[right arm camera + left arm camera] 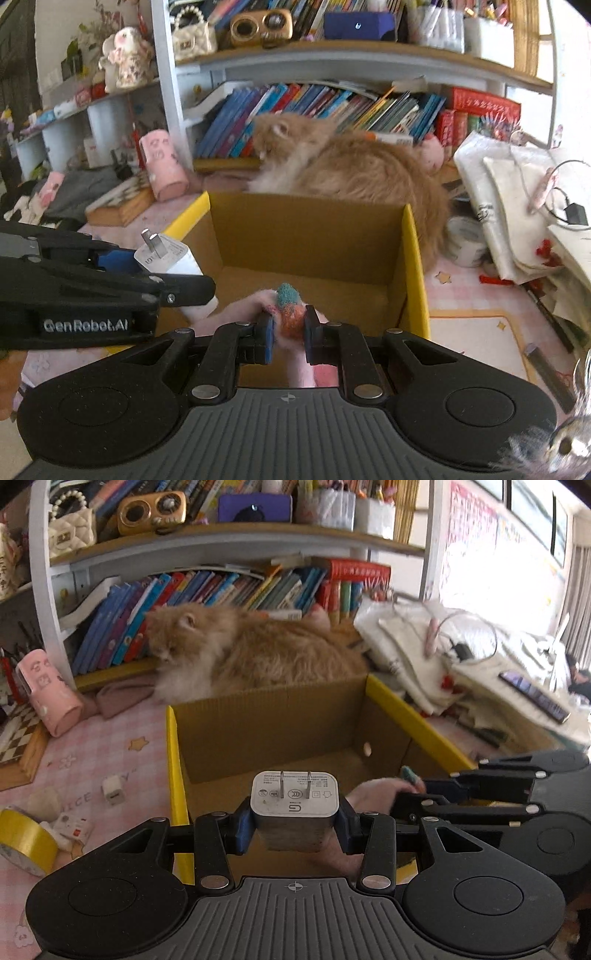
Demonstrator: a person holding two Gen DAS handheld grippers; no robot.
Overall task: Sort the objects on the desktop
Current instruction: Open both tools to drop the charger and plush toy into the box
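My left gripper is shut on a white plug charger, prongs pointing forward, held above the near left edge of an open cardboard box with yellow-taped rims. It also shows in the right wrist view, the charger at the left. My right gripper is shut on a pink plush toy with a teal and orange tip, held over the box. In the left wrist view the right gripper and toy sit at the right.
An orange cat lies behind the box, in front of the bookshelf. A small white charger, a yellow tape roll and a pink cup lie left of the box. Cloth, cables and a phone are piled at the right.
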